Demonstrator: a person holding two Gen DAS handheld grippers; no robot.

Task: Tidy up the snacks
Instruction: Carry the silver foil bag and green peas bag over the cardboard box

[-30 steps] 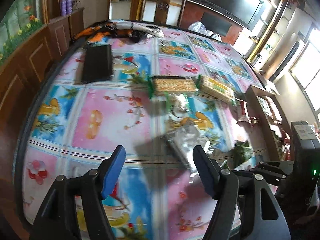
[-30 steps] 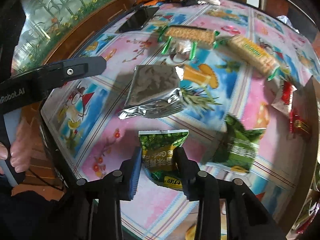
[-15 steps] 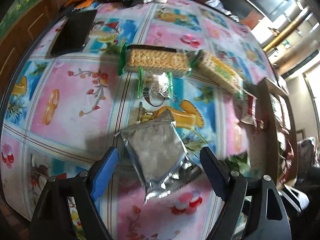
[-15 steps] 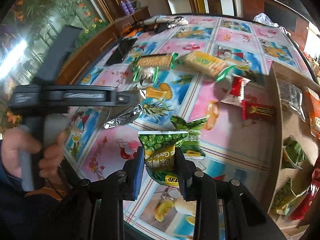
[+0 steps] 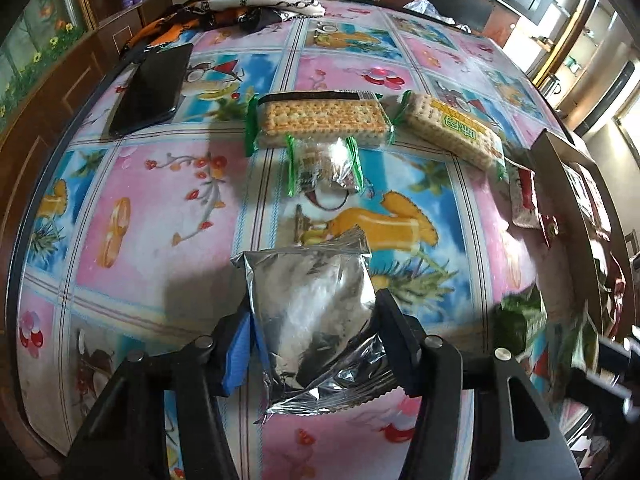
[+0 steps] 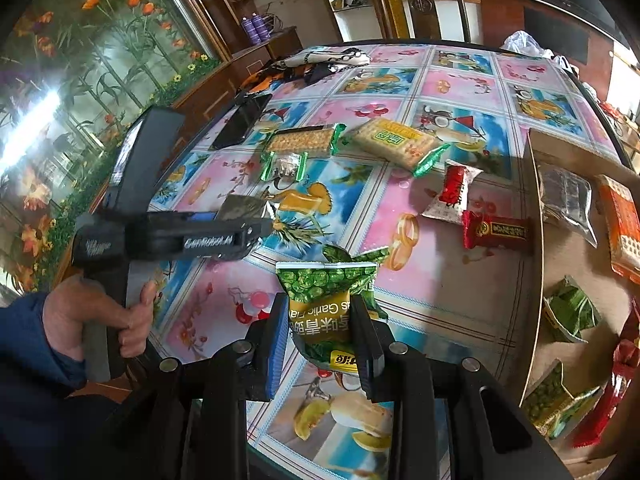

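Straddling a silver foil packet (image 5: pixel 310 312) that lies on the patterned tablecloth (image 5: pixel 160 216), the left gripper (image 5: pixel 312 338) has its jaws closing, the blue pad (image 5: pixel 239 350) at the packet's left edge and the dark finger against its right edge; whether they press on it yet cannot be told. Only this left wrist view shows the packet in full; from the right wrist view just a corner of it (image 6: pixel 244 208) peeks out behind the left tool, whose handle a hand (image 6: pixel 100 320) in a blue sleeve grips. The right gripper (image 6: pixel 320 330) is clamped on a green garlic pea packet (image 6: pixel 328 300), held above the table. Beyond lie two long cracker packs (image 5: pixel 322 118) (image 5: pixel 452 130), a small clear wrapped snack (image 5: pixel 324 166) and a black phone (image 5: pixel 154 88). The right wrist view alone gives a clear look into the cardboard box (image 6: pixel 534 240) at the right, which holds several snack packets, and at two red packets (image 6: pixel 454 188) (image 6: pixel 496 232) on the table just beside its wall
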